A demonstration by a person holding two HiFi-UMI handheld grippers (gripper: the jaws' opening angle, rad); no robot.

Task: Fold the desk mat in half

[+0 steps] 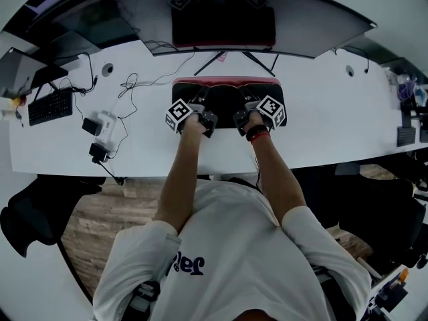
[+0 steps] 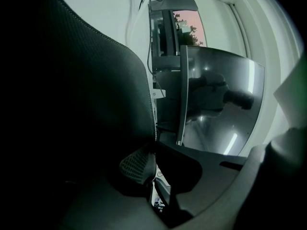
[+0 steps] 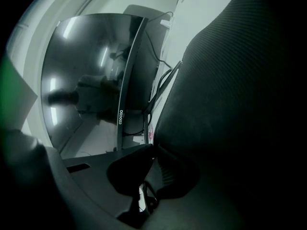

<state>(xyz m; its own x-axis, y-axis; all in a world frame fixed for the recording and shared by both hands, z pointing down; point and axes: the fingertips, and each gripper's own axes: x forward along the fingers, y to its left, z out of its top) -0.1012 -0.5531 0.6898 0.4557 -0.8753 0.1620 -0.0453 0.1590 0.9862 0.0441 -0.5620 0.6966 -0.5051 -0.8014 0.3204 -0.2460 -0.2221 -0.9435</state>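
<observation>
The dark desk mat point(image 1: 225, 100) lies on the white desk point(image 1: 334, 122) in front of the monitor, with a red strip point(image 1: 225, 81) showing along its far edge. My left gripper point(image 1: 204, 118) and right gripper point(image 1: 242, 119) sit side by side over its near part. In the left gripper view the mat point(image 2: 96, 104) fills the left side, and its stitched edge runs down into the left gripper point(image 2: 154, 150), which is pinched on it. In the right gripper view the mat point(image 3: 230, 104) fills the right side, with its edge caught in the right gripper point(image 3: 153, 150).
A wide curved monitor point(image 1: 227, 12) stands just behind the mat on a splayed stand. A keyboard point(image 1: 50, 105) lies at far left, and a power adapter with loose cables point(image 1: 103, 129) is left of the mat. A black chair point(image 1: 33, 212) is at the lower left.
</observation>
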